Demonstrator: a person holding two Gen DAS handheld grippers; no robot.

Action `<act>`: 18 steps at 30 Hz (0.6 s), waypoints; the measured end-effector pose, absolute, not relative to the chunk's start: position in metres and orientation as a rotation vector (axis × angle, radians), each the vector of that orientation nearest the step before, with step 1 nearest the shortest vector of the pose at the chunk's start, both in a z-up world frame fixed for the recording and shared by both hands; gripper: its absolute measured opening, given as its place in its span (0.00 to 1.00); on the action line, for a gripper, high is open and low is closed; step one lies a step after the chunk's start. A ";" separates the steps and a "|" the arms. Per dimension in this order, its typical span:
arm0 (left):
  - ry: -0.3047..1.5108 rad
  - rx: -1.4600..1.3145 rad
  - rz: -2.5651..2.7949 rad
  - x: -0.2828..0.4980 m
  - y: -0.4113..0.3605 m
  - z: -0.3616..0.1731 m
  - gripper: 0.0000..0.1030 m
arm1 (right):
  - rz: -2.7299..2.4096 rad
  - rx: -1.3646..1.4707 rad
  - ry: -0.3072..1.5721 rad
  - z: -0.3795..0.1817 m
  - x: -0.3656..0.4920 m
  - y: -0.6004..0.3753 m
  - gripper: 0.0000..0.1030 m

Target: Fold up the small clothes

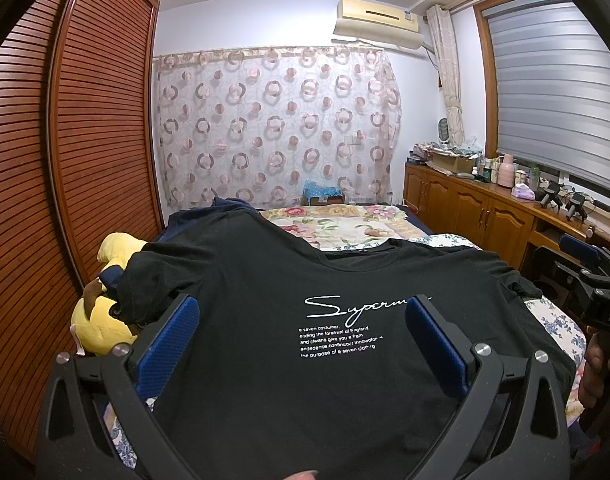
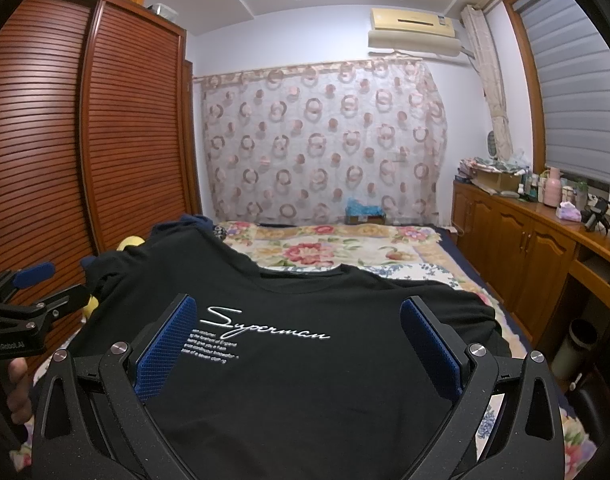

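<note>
Black T-shirt (image 1: 285, 360) lies flat, print up, on the floral bed (image 2: 345, 248), collar pointing away. Left gripper (image 1: 301, 344) and right gripper (image 2: 297, 344) hover side by side over its chest, jaws wide open, holding nothing

Wardrobe (image 1: 85, 120), curtain (image 1: 273, 120) (circle-patterned), cabinets (image 2: 517, 248).

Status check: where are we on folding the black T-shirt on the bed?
Done: the black T-shirt lies spread print-up on the floral bed cover, collar away from the cameras. In hand: nothing; the left hand-held gripper and right hand-held gripper both hover open above it. Left: every fold, since sleeves and body look unfolded. A dark garment beyond also waits.
</note>
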State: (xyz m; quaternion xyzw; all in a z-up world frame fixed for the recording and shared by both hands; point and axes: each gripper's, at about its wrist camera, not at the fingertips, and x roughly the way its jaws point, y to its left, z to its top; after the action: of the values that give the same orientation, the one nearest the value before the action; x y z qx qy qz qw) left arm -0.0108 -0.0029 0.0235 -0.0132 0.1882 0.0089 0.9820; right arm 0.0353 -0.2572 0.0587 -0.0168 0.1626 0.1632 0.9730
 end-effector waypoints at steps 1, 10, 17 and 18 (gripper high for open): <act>0.378 -0.026 0.018 -0.011 -0.003 0.022 1.00 | 0.330 -0.034 0.328 0.059 0.035 -0.257 1.00; 0.392 -0.033 0.016 -0.010 0.003 0.024 1.00 | 0.364 -0.036 0.360 0.052 0.044 -0.249 1.00; 0.439 -0.055 0.034 -0.001 0.033 0.005 1.00 | 0.405 -0.056 0.402 0.042 0.046 -0.236 1.00; 0.444 -0.052 0.042 0.000 0.035 0.003 1.00 | 0.409 -0.059 0.406 0.040 0.048 -0.235 1.00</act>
State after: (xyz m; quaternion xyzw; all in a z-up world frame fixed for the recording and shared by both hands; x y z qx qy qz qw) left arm 0.0002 0.0347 0.0027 -0.0256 0.2200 0.0208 0.9749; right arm 0.0478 -0.2350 0.0404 -0.0289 0.2003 0.2014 0.9584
